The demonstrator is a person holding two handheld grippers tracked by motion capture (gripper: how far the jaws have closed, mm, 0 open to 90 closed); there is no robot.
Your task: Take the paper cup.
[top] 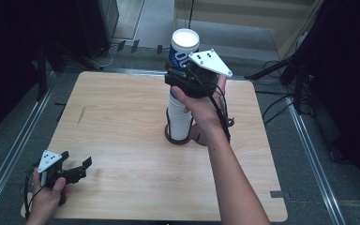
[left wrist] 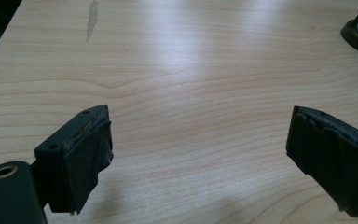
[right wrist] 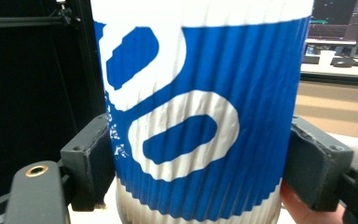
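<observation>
Cup [top: 184, 47]: blue and white, ribbed paper, upright, seated at the top of a stack of white cups [top: 180, 117]; it is also seen close up in the right gripper view [right wrist: 200, 116]. It is clamped at its sides by the right gripper [top: 180, 77], one black jaw pressed to each flank. The stack is carried on a dark round base [top: 180, 138] near the middle of the wooden table [top: 122, 117]. Left gripper [top: 75, 169]: held at the near left corner of the table, well apart from the stack, jaws spread wide, nothing between them, bare wood seen beyond them in the left gripper view.
</observation>
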